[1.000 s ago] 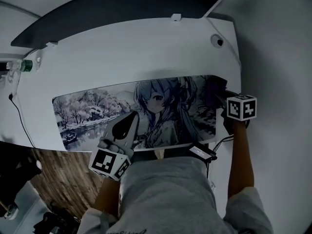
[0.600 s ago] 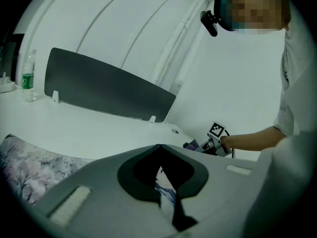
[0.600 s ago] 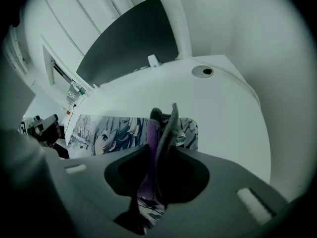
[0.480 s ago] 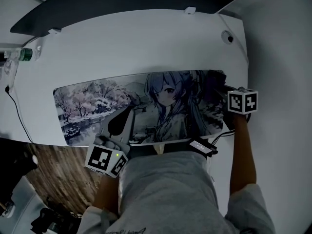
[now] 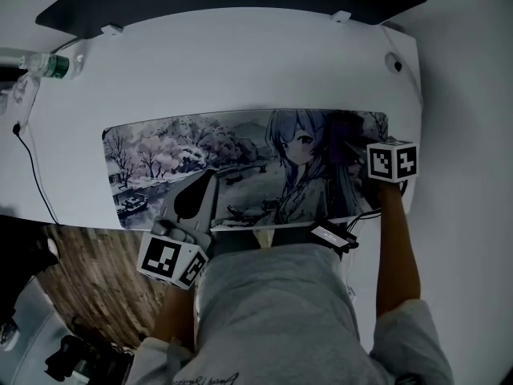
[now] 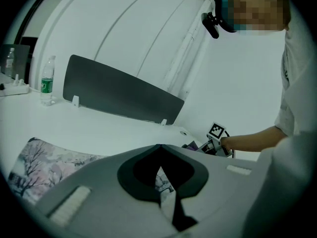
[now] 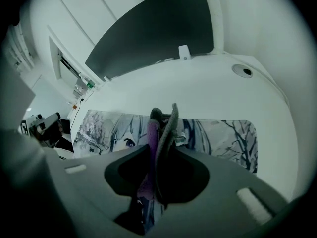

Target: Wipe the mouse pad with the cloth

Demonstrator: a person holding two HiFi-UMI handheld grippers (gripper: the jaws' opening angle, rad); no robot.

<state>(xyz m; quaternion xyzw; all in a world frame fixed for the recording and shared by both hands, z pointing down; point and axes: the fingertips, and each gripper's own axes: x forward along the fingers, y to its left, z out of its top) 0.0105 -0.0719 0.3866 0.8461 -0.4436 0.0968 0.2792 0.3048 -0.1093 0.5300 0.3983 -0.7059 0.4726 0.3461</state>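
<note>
Head view: bottle (image 5: 48, 65), cable (image 5: 30, 167) left of mouse pad (image 5: 200, 147); right tongs (image 7: 161, 150) grip cloth (image 7: 169, 122)

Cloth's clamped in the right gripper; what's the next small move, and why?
Probably drag the right gripper leftward along the mouse pad: its cloth sits at the pad's right end, with nearly all the pad stretching left of it.
</note>
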